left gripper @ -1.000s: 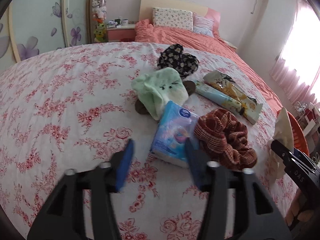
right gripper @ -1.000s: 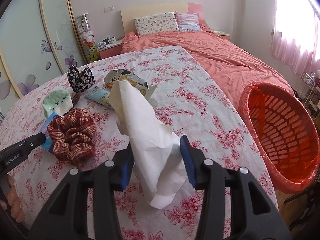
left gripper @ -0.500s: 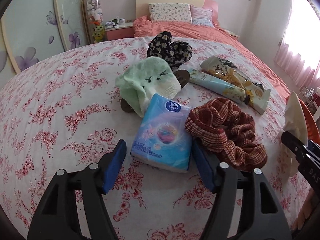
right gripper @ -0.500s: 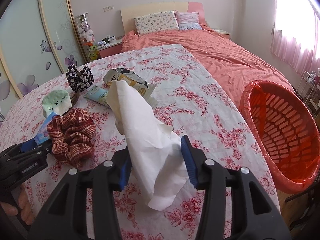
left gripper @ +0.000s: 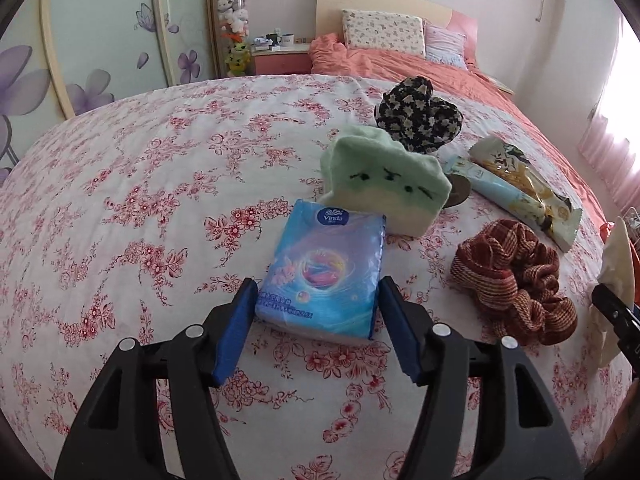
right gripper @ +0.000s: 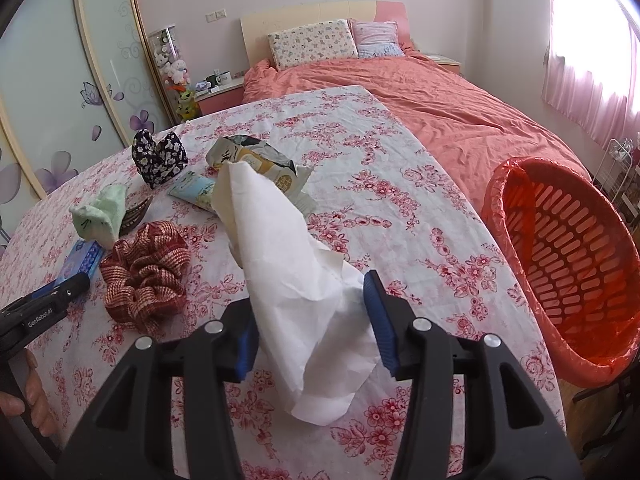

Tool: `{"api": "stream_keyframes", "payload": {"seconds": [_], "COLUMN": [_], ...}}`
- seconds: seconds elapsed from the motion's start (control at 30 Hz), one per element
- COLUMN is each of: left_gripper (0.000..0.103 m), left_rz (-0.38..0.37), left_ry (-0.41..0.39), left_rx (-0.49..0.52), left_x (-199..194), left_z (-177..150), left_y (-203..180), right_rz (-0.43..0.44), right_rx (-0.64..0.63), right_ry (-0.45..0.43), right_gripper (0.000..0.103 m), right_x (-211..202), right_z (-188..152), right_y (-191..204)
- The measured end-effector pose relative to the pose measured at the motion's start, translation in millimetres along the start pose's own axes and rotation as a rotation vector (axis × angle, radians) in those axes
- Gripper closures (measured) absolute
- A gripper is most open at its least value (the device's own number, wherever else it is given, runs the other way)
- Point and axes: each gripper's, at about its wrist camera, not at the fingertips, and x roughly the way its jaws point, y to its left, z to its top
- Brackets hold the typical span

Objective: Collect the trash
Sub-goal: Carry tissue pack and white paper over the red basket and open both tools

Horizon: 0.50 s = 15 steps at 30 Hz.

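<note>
A blue tissue pack [left gripper: 324, 264] lies flat on the floral bedspread. My left gripper [left gripper: 318, 282] is open, its blue pads flanking the pack's near end. My right gripper [right gripper: 309, 290] is shut on a crumpled white paper [right gripper: 280, 240], which stands up above the jaws and droops below them. In the left wrist view that paper [left gripper: 620, 256] and the right gripper [left gripper: 612, 304] show at the right edge. A yellow snack wrapper [right gripper: 260, 160] and a pale blue wrapper [right gripper: 192, 192] lie further back. An orange basket [right gripper: 568, 248] lined with a red bag stands right of the bed.
A red checked scrunchie [left gripper: 512, 280], a green cloth [left gripper: 384, 184] and a black floral cloth [left gripper: 416, 120] lie around the pack. A hand [right gripper: 32, 392] holds the left gripper [right gripper: 68, 288]. Pillows and a nightstand are at the far end.
My left gripper has moved forward and now straddles the tissue pack, which lay ahead of its pads before. The right gripper still holds the paper in the same place.
</note>
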Motion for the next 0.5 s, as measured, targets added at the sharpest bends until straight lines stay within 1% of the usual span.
{"api": "stream_keyframes", "payload": {"seconds": [0.17,0.23,0.37,0.47,0.5], "left_gripper": [0.041,0.046,0.047,0.049,0.050], "left_rz": [-0.010,-0.009,-0.017,-0.021,-0.024], "left_ry": [-0.002,-0.005,-0.006,-0.008,-0.010], "left_rx": [-0.008,-0.010,-0.011,-0.015,-0.017], "left_x": [-0.2,-0.6,0.0,-4.2,-6.5], "left_z": [0.7,1.0,3.4,1.6,1.2], "left_y": [-0.5,0.3,4.0,5.6,6.1], "right_rz": [0.008,0.006,0.011,0.030,0.038], "right_rx": [0.010,0.010,0.009,0.030,0.038], "right_ry": [0.004,0.003,-0.006,-0.010,-0.012], "right_gripper": [0.054,0.055,0.060,0.064,0.068], "right_x": [1.0,0.8,-2.7,-8.5,-10.8], "right_z": [0.3,0.4,1.1,4.4,5.8], "right_y": [-2.6,-2.9,-4.0,-6.7,-7.7]}}
